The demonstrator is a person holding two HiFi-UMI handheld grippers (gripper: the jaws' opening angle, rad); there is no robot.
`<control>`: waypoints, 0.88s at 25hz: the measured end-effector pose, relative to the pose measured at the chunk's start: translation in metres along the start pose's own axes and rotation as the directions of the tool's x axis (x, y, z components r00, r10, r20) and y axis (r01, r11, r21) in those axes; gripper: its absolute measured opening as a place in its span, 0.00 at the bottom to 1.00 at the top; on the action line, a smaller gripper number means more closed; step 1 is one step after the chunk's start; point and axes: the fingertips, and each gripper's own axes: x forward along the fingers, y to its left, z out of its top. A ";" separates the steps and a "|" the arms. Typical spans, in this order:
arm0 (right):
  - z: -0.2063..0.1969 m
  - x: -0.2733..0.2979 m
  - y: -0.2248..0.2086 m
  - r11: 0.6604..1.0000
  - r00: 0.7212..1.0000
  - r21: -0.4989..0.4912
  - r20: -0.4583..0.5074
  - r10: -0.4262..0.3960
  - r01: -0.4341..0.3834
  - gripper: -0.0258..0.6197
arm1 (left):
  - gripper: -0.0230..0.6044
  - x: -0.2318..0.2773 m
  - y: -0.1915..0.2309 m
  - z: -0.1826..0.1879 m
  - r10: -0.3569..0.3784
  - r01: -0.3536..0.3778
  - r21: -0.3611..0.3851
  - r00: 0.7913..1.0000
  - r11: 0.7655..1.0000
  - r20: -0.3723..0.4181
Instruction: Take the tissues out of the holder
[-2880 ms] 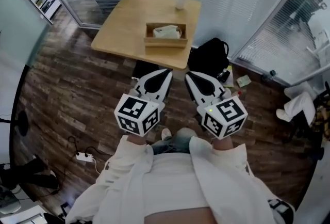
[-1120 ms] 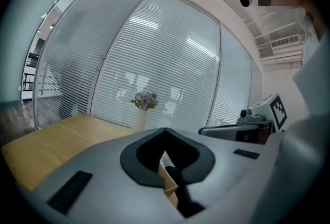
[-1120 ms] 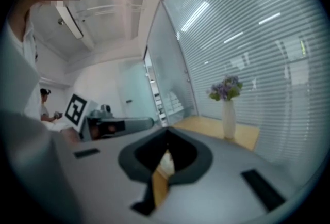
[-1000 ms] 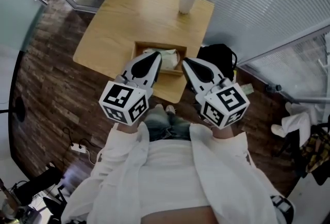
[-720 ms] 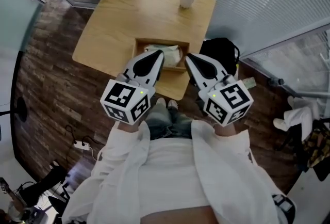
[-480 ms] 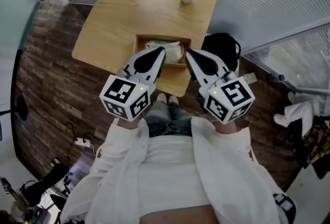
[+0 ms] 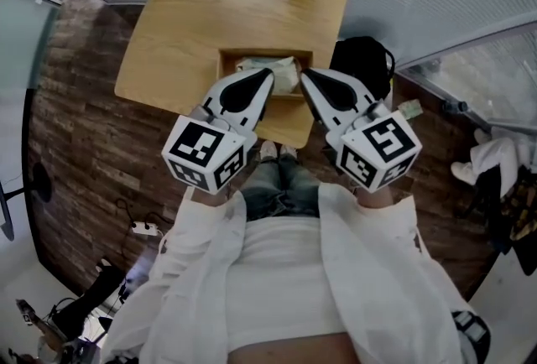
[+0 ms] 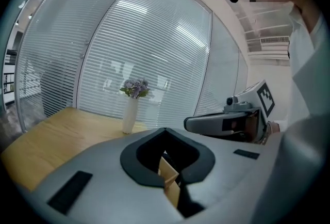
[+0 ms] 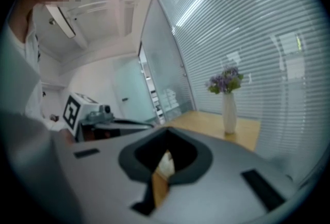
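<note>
Approach step: the left claw (image 7: 268,75) and right claw (image 7: 304,74), both closed and empty, point at white tissues (image 7: 278,65) in the open wooden holder (image 7: 252,54) on the light wooden worktop (image 7: 189,18). Next, likely: open, descend.

Both arms reach forward from the body in white sleeves (image 7: 210,253), the forearms roughly parallel. The left gripper (image 7: 268,74) and the right gripper (image 7: 304,74) are held side by side, near each other but apart, their tips angled slightly inward. The fingers (image 7: 242,96) of each gripper meet tip to tip, with nothing clamped between them. A marker cube (image 7: 208,154) sits at each wrist end.
</note>
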 end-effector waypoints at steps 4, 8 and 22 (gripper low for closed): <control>-0.005 0.010 -0.002 1.000 1.000 0.008 -0.020 -0.011 0.012 0.06 | 0.05 0.007 0.002 -0.006 -0.023 0.023 -0.023 1.000 0.999 -0.014; -0.008 0.009 -0.001 1.000 1.000 0.018 -0.025 -0.019 0.019 0.06 | 0.05 0.007 0.008 -0.013 -0.022 0.021 -0.030 0.999 0.999 -0.028; -0.022 0.023 -0.015 0.995 1.000 0.095 -0.014 -0.018 0.019 0.06 | 0.05 0.021 0.033 -0.034 -0.055 0.051 -0.051 0.995 0.997 -0.083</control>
